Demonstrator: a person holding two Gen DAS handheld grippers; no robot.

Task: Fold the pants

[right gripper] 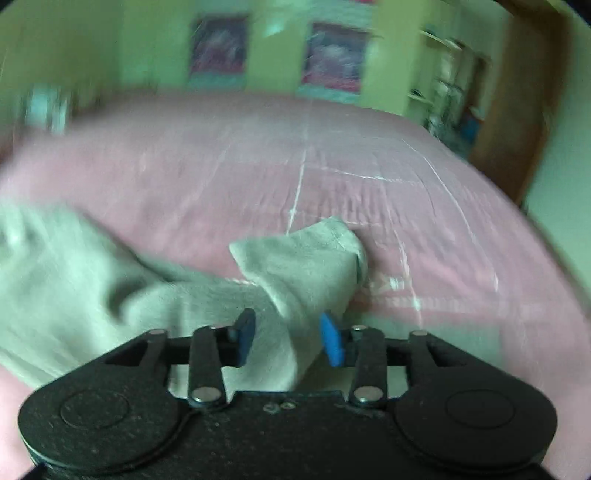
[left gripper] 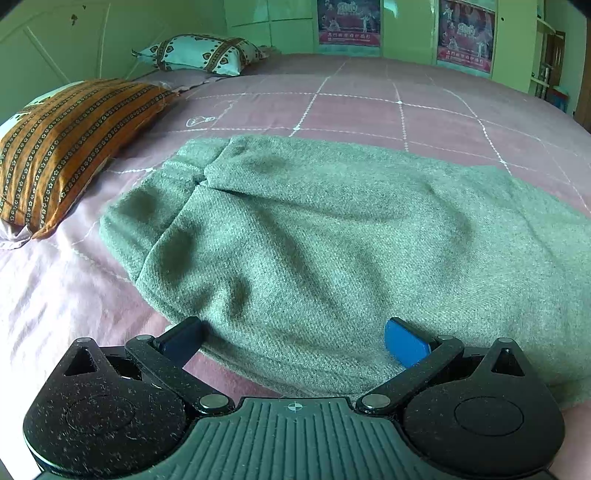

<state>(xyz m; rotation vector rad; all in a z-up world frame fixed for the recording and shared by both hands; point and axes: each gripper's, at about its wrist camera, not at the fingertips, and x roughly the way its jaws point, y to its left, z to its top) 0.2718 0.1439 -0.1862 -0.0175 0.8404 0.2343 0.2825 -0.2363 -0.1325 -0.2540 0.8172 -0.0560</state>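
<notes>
The gray pants (left gripper: 332, 240) lie spread out on the pink bed (left gripper: 424, 110). In the left view they fill most of the middle, and the top layer is folded over another layer that peeks out on the left side. The cloth has soft bumps and dips in it.

The left gripper (left gripper: 295, 341) is low, right at the near edge of the pants. Its two blue fingers (left gripper: 404, 343) are spread wide apart, with the cloth edge lying between them. They are not squeezing anything.

The right view is blurry. The right gripper (right gripper: 290, 339) has a bunch of the pants (right gripper: 306, 266) running between its fingers (right gripper: 330, 343). The fingers are only partly closed, and I cannot tell if they press the cloth or just sit beside it. In front of this gripper, an end of the pants stands up in a floppy peak above the bed (right gripper: 406, 184). The rest of the gray cloth trails off to the left side of that view.

A striped orange pillow (left gripper: 70, 147) sits on the bed to the left, near the pants but not touching them. A white pillow with brown trim (left gripper: 201, 53) is farther back. Two posters (left gripper: 465, 33) hang on the green wall (left gripper: 406, 29) behind the bed
</notes>
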